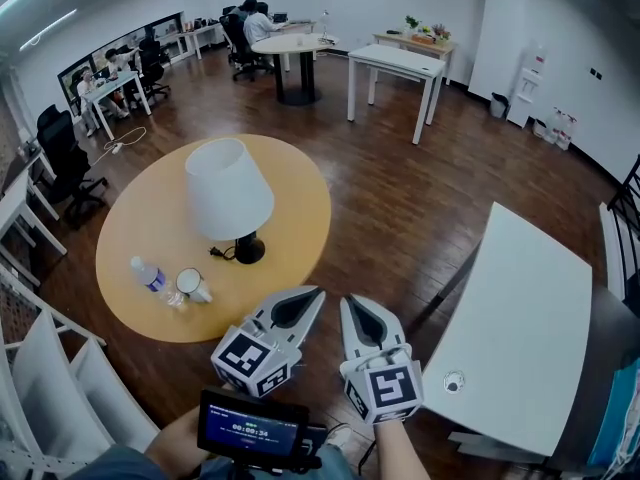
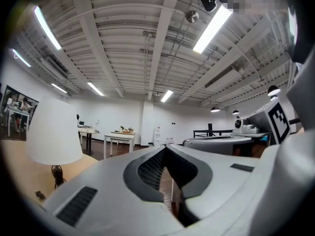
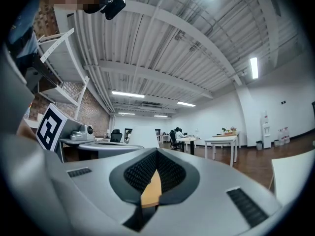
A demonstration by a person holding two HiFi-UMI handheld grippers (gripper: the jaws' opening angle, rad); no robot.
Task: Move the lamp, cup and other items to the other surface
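Both left gripper (image 1: pixel 318 292), right gripper (image 1: pixel 347 302) fingers closed, empty, near round table (image 1: pixel 135 233) edge; open floor (image 1: pixel 400 218) to white table (image 1: pixel 530 308).

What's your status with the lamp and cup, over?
Left gripper, right gripper shut, empty. Lamp, cup, bottle on round table, untouched. No obstacle seen toward white table.

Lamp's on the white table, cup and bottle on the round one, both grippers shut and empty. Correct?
Not quite. The head view shows the lamp standing on the round table, beside the cup and bottle, not on the white table. The rest holds: left gripper and right gripper are shut and empty.
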